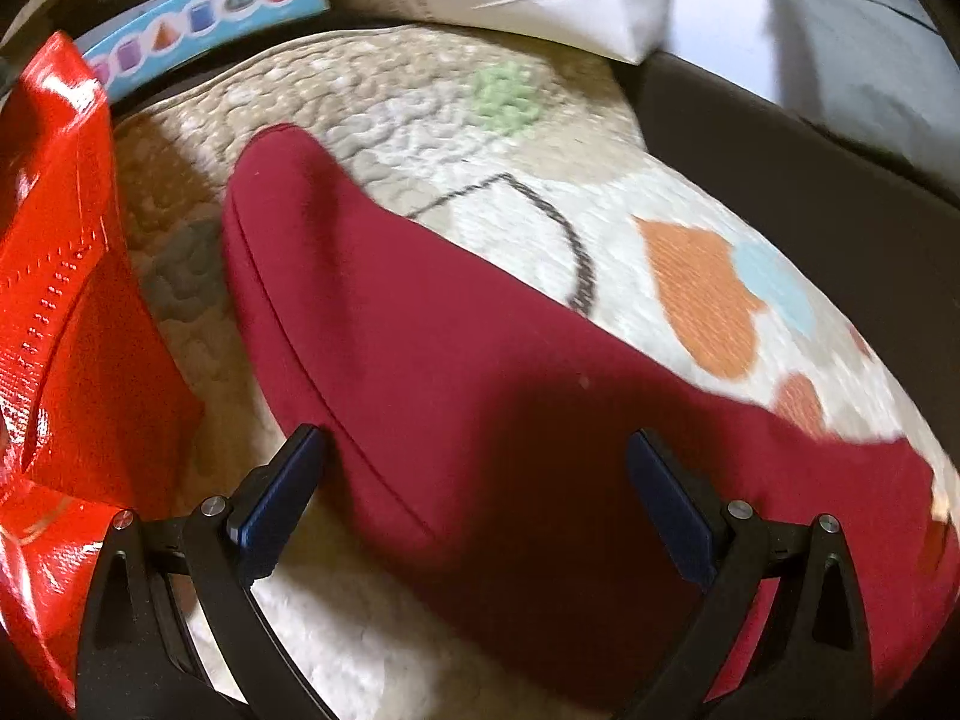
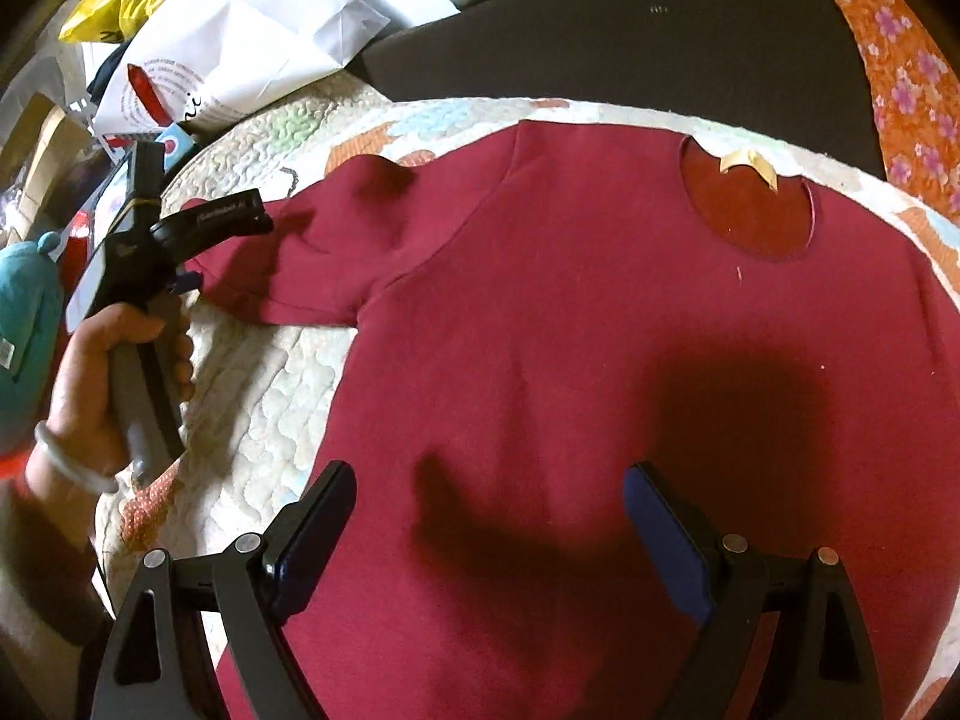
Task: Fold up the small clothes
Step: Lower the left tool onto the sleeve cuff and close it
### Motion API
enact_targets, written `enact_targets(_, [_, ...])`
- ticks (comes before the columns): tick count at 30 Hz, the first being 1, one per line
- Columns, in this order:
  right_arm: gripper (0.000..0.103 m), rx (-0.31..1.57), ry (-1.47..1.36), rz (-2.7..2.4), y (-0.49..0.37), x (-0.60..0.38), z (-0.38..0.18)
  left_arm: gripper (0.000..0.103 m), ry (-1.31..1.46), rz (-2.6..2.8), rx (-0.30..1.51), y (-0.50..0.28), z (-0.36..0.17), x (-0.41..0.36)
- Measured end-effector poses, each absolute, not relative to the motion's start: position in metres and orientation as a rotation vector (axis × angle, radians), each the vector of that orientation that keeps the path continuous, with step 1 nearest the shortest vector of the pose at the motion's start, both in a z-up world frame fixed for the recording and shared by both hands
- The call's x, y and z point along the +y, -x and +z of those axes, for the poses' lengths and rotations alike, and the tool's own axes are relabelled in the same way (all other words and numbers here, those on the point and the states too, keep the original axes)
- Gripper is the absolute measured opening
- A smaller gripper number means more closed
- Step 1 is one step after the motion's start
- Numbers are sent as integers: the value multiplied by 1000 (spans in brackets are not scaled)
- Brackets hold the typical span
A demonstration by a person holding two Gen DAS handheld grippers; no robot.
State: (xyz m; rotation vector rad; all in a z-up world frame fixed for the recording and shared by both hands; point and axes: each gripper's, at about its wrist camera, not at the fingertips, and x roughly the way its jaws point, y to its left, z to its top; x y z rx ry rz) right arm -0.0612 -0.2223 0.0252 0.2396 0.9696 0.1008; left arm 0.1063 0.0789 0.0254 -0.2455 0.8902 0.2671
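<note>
A dark red t-shirt (image 2: 570, 330) lies spread flat on a quilted patterned mat (image 2: 252, 396), neck opening (image 2: 750, 210) at the far right. Its left sleeve (image 1: 336, 276) fills the left wrist view. My left gripper (image 1: 474, 450) is open and hovers just above the sleeve, empty. In the right wrist view the left gripper (image 2: 192, 240) shows at the sleeve's end, held in a hand. My right gripper (image 2: 489, 480) is open and empty above the shirt's body.
A shiny red bag (image 1: 54, 300) stands close at the left of the sleeve. A blue toy box (image 1: 204, 18) and white paper bags (image 2: 240, 48) lie beyond the mat. A dark surface (image 2: 600, 36) and an orange flowered cloth (image 2: 900, 78) lie behind.
</note>
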Motion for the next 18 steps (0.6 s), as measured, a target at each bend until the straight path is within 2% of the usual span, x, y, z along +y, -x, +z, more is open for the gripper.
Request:
enact_targets(10, [90,997,-287,87,63,-230,17,100,221,206,861,-117,25,64])
enact_targets(18, [90,1004,-318,97,68,-232,16,100,439,255,796,-116,34,102])
